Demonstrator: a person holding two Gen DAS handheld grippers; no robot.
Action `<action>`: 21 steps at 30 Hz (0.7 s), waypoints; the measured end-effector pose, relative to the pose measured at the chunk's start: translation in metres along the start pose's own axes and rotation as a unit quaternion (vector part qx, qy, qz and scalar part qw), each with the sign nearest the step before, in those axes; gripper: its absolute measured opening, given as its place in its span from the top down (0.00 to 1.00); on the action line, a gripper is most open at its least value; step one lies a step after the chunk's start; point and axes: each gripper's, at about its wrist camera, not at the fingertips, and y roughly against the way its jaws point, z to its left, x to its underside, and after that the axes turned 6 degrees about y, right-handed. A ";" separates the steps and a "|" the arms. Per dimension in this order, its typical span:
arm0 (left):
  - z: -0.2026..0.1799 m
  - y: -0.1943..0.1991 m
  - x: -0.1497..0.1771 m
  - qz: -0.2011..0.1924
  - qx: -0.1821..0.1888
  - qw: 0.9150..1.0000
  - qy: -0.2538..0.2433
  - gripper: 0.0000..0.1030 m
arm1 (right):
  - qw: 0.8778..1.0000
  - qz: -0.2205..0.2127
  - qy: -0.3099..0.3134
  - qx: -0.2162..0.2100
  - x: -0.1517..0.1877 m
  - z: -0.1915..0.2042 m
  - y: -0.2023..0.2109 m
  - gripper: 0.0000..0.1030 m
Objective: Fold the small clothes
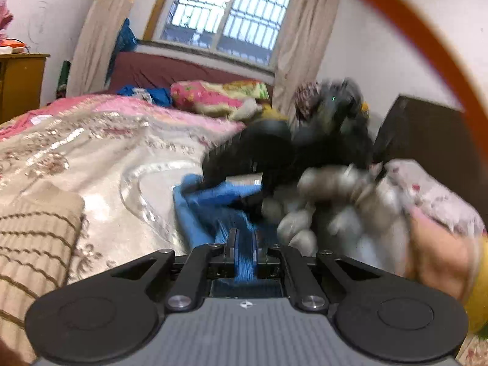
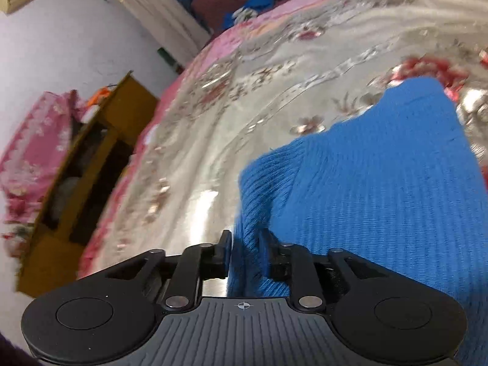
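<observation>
Clamping blue knit garment [image 2: 366,189] between them, left hand-held gripper [image 1: 244,244], right hand-held gripper [image 2: 245,244], cloth stretching away over bedspread [image 2: 244,91].

Home bedroom: quilted bed [image 1: 106,140], curtained window [image 1: 231,12]

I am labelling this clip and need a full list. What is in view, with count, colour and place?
blue knit garment: one, blue, over the bedspread, pinched by both grippers
bedspread: one, silvery with pink floral print, covering the bed
striped knit: one, beige with brown stripes, lying on the bed at left
pillow: one, pink and yellow floral, at the head of the bed
blue cloth: one heap, blue, beside the pillow
wooden cabinet: one, brown, beside the bed
window: one, barred, behind the bed
curtains: two, beige, flanking the window
left gripper: one, black, fingers shut on the garment
right gripper: one, black, fingers gripping the garment's edge
</observation>
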 end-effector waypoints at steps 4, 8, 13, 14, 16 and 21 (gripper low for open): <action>-0.004 -0.009 0.008 0.017 -0.006 1.000 -0.012 0.86 | 0.999 -0.005 0.008 -0.031 -0.003 0.005 0.028 0.67; -0.017 -0.006 0.002 -0.002 -0.003 0.999 -0.033 0.86 | 0.997 -0.040 0.073 0.006 -0.002 0.012 0.077 0.67; -0.028 -0.028 -0.011 -0.001 -0.015 0.998 -0.055 0.83 | 0.989 -0.065 0.116 0.066 0.007 0.001 0.121 0.67; -0.028 -0.036 -0.013 0.001 -0.020 0.998 -0.056 0.83 | 0.987 -0.067 0.120 0.081 0.011 -0.004 0.126 0.67; -0.024 -0.053 -0.016 0.010 -0.033 0.998 -0.055 0.83 | 0.983 -0.067 0.133 0.108 0.018 -0.011 0.131 0.67; -0.012 -0.071 -0.013 0.040 -0.074 0.995 -0.051 0.83 | 0.982 -0.039 0.127 0.133 0.035 -0.034 0.122 0.67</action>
